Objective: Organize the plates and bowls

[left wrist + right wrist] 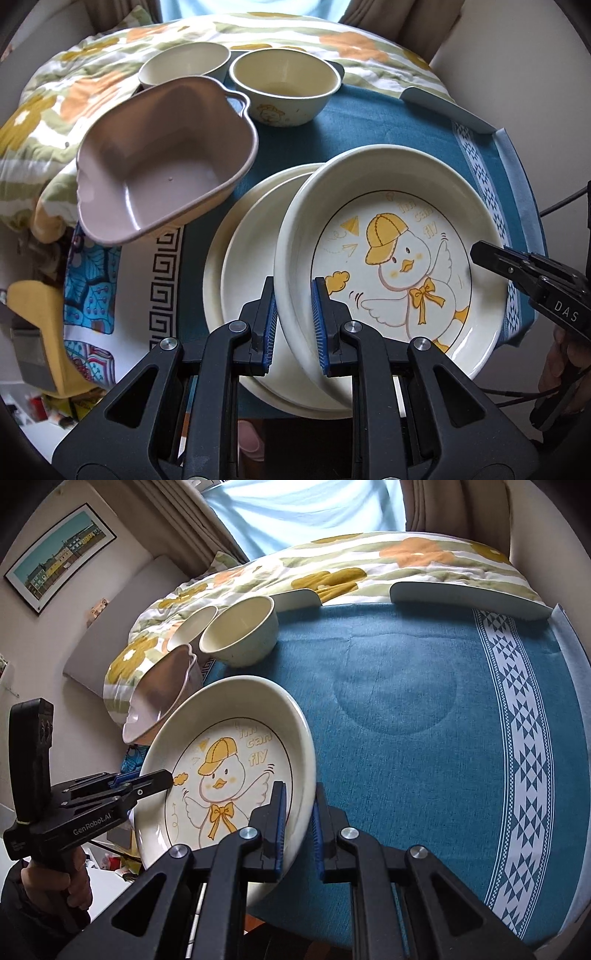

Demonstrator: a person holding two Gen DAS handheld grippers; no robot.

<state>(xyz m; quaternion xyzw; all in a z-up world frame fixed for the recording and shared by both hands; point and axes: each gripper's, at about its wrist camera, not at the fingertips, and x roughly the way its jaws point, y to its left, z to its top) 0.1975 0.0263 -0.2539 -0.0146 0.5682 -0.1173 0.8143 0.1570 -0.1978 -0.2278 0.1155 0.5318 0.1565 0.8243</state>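
Two plates (388, 258), three bowls (284, 88)

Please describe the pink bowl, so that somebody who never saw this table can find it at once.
Look at the table with the blue cloth. At its left edge, in front of two round cream bowls, one bowl leans tilted against the flowered quilt. It is the only pink one, squarish with rounded corners and a small handle on the rim, with no picture on it.

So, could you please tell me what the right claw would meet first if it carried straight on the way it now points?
The right claw is shut on the duck plate; straight on lies the blue tablecloth, probably first, though depth is unclear.
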